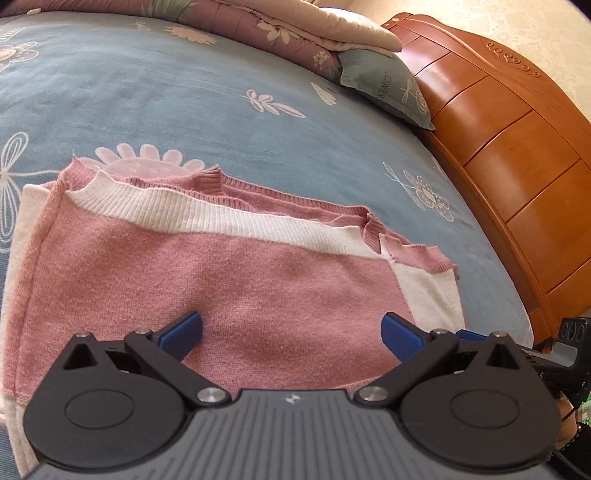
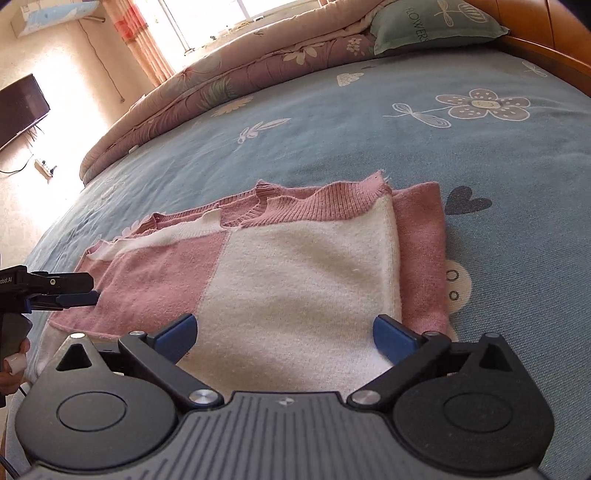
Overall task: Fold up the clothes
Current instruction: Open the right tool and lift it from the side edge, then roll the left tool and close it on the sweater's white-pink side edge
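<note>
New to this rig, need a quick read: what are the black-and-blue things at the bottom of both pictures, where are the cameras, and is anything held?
No robot arm here: a person carries a two-finger tool in each hand, each with a forward-looking camera. The left tool and right tool both stand open with nothing held. Below them a pink and white sweater lies folded on the blue flowered bedsheet. In the right wrist view, the left tool also shows at the left edge.

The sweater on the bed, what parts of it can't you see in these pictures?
- Sweater, left wrist view: near edge hidden behind the open left claw.
- Right wrist view: near edge hidden behind the open right claw.
- Both views: sleeves and underside folded under, unseen.
- Pillow, right wrist view: cut off by the top edge.
</note>
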